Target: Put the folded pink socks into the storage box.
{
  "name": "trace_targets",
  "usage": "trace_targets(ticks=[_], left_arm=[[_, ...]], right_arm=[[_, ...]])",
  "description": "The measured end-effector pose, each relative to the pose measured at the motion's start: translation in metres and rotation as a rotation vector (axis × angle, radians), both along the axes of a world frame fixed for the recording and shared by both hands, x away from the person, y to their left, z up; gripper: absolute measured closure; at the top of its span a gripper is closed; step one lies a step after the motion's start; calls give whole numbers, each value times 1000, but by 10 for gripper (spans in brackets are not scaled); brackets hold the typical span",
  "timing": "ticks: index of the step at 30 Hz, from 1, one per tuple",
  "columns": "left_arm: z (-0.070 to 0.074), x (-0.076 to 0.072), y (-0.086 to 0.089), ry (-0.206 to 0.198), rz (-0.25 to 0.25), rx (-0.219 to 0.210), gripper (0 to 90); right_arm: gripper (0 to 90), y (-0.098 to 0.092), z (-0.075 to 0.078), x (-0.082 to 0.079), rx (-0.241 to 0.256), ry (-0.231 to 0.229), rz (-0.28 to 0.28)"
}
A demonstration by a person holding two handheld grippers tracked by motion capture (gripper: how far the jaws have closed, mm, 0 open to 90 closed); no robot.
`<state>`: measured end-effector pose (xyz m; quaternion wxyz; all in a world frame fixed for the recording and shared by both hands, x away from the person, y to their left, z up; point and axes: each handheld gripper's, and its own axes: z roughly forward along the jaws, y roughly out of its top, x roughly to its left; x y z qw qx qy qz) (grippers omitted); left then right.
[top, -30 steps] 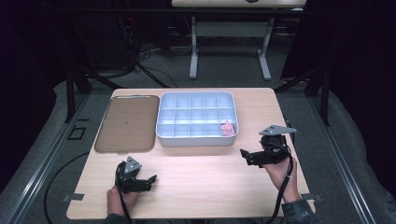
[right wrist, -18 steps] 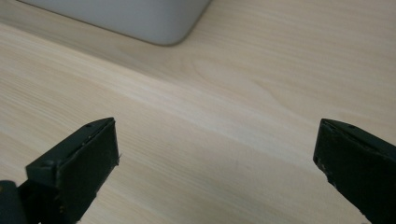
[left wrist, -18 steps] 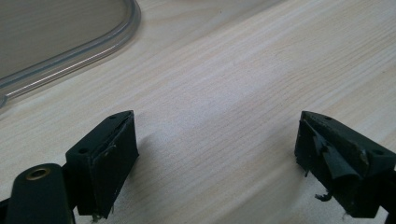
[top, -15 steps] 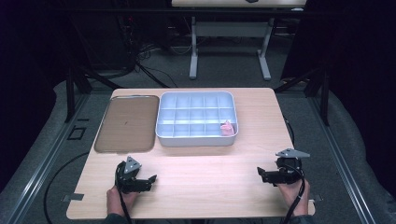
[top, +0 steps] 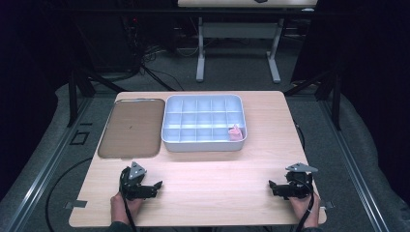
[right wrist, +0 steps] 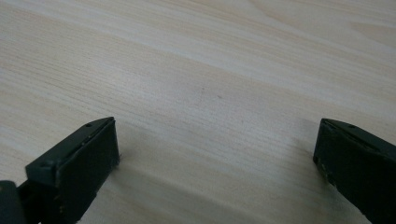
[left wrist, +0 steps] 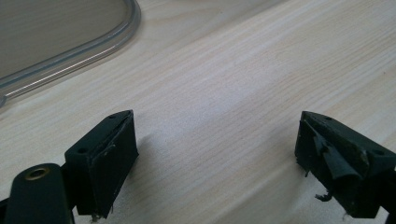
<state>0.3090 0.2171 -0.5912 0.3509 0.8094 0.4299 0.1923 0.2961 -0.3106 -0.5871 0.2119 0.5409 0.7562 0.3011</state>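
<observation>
The small pink soft-looking object [top: 235,133] lies in the near right compartment of the pale grey divided plastic tray [top: 203,145], likely light and squashy, best pinched gently across its middle, while the left gripper [top: 155,185] and right gripper [top: 271,186] rest wide open, empty, on the light wooden table [top: 212,179].

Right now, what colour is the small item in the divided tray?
Pink, in the tray's near-right compartment; the high view shows it best.

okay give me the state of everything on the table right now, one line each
Left tool: open, holding nothing, low over the table.
Right tool: open, holding nothing, low over the table.
Compartment tray: uncovered, one pink item in its near right compartment.
Clear lid: lying flat beside the tray.
</observation>
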Motion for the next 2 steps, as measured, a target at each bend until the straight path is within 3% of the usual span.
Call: trace_targets(ticks=[2], left_arm=[[0, 0, 0, 0, 4, -1, 123]], right_arm=[[0, 0, -2, 2, 7, -20, -2]])
